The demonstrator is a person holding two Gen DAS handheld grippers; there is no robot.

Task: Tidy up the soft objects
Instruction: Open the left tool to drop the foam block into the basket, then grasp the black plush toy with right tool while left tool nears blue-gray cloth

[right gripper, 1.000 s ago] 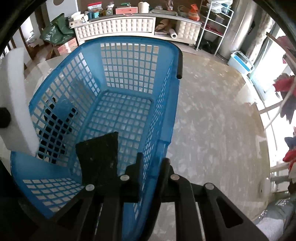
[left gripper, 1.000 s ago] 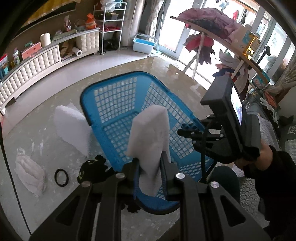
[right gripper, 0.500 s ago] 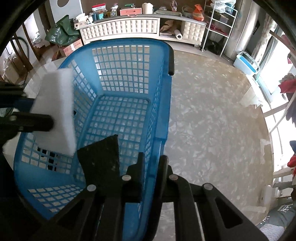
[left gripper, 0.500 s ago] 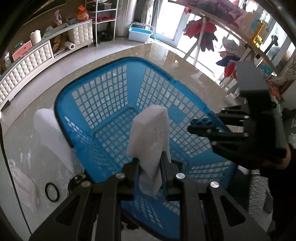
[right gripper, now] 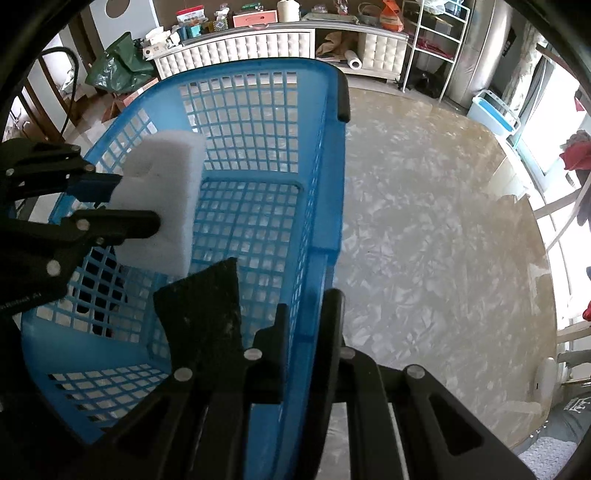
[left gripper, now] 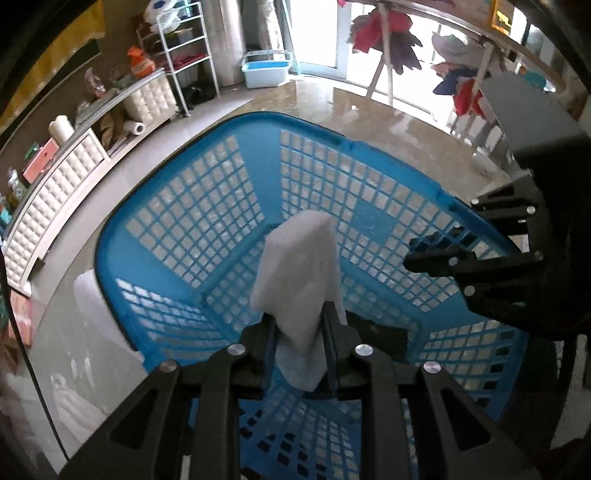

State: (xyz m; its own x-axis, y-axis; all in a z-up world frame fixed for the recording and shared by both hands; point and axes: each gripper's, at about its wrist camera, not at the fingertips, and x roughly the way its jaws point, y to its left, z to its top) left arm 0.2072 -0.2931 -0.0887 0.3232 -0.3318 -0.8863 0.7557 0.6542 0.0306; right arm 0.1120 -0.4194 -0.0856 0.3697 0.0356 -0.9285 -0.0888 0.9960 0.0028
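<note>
Holding the white foam block point(left gripper: 299, 280) clamped in our left gripper point(left gripper: 300, 332) over the blue basket point(left gripper: 229, 206), we pinch the basket's side wall with our right gripper point(right gripper: 306, 325); a black foam piece point(right gripper: 203, 310) lies inside.

A long white tufted cabinet point(right gripper: 258, 46) runs along the far wall, with a paper roll point(right gripper: 354, 63) in its open shelf. Beside it stands a white wire rack point(right gripper: 430, 40), and a light blue tub point(left gripper: 266, 70) sits on the glossy floor point(right gripper: 424, 206) near the glass doors. Bright clothes point(left gripper: 388, 33) hang from a wooden drying rack.
</note>
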